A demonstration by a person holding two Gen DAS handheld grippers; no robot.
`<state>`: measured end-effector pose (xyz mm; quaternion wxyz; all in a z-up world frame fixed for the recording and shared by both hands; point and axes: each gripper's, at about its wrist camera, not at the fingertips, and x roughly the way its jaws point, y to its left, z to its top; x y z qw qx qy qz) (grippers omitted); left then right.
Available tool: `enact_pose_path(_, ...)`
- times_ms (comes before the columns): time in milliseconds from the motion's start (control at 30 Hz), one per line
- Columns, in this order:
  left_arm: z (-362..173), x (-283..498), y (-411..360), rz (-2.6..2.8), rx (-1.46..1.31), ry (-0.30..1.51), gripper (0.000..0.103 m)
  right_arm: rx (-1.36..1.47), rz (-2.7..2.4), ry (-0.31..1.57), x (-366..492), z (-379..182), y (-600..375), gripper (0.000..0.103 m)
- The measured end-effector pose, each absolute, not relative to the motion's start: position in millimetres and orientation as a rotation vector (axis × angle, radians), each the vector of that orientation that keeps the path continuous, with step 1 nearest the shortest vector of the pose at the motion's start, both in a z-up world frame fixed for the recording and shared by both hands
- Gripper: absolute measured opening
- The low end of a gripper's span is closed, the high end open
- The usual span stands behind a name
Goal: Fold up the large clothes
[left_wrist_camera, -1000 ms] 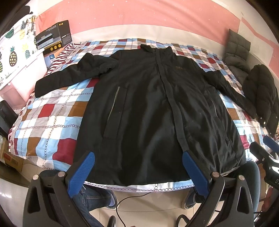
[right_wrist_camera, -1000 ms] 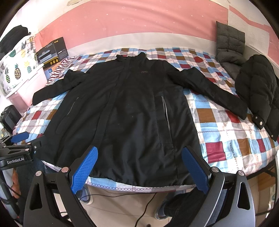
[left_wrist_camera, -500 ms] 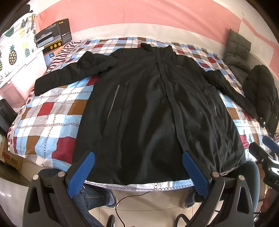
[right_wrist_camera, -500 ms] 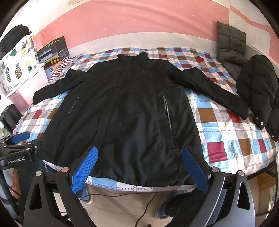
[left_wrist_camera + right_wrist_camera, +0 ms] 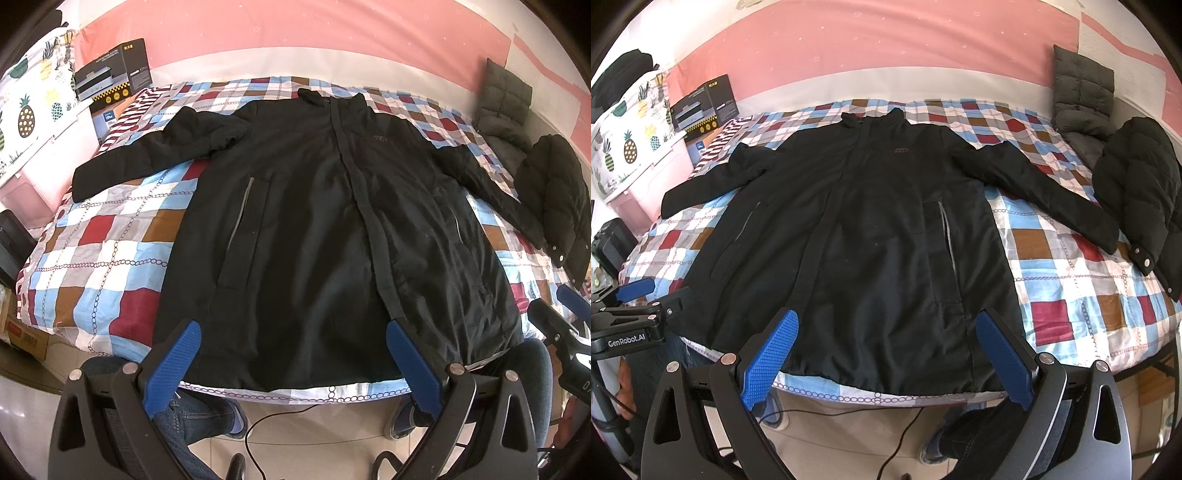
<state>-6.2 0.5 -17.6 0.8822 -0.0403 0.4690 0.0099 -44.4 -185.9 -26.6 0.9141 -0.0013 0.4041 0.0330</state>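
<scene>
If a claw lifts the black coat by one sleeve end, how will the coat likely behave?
The black coat lies flat and slightly creased on the checked quilt, so it is probably floppy: the sleeve would rise first and the body drag after. It looks padded and long, so likely bulky. Its faint sheen suggests it may slide.

Coat (image 5: 314, 229): black woven cloth, matt up top, faint sheen toward the hem at 5 o'clock; grey pocket trim.
Quilt (image 5: 110, 240): soft printed checked cloth.
Puffer jacket (image 5: 1137, 184), 3 o'clock: quilted matt cloth, shiny metal snaps.
Box (image 5: 114, 70), 10 o'clock: glossy printed card.
Left tongs (image 5: 293, 363), right tongs (image 5: 886, 360): black matt plastic, blue rubbery pads, ridged; silver metal pins.
Floor (image 5: 849, 435): smooth tile.
</scene>
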Motion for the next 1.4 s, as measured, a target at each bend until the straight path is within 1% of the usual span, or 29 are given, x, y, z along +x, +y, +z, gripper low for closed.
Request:
enact_pose_path(300,-21.9,5.2,7.1,0.024,-0.085,0.991,0.102,-0.007,0.081,0.826,-37.7,-27.5,-177.4,0.097)
enact_pose_path(667,-31.0,44.0,39.0,0.067,-0.122,0.999,0.102,-0.046,0.142,0.852,7.5,-35.1,-158.3,0.097)
enact_pose_path(967,-43.7,86.5,98.5,0.129,-0.225,0.973,0.102,-0.080,0.203,0.865,55.9,-41.5,-133.8,0.097)
enact_pose_path(1400,-62.5,157.4,210.3,0.320,-0.308,0.893,0.102,-0.166,0.201,0.853,127.8,-49.4,-101.6,0.097)
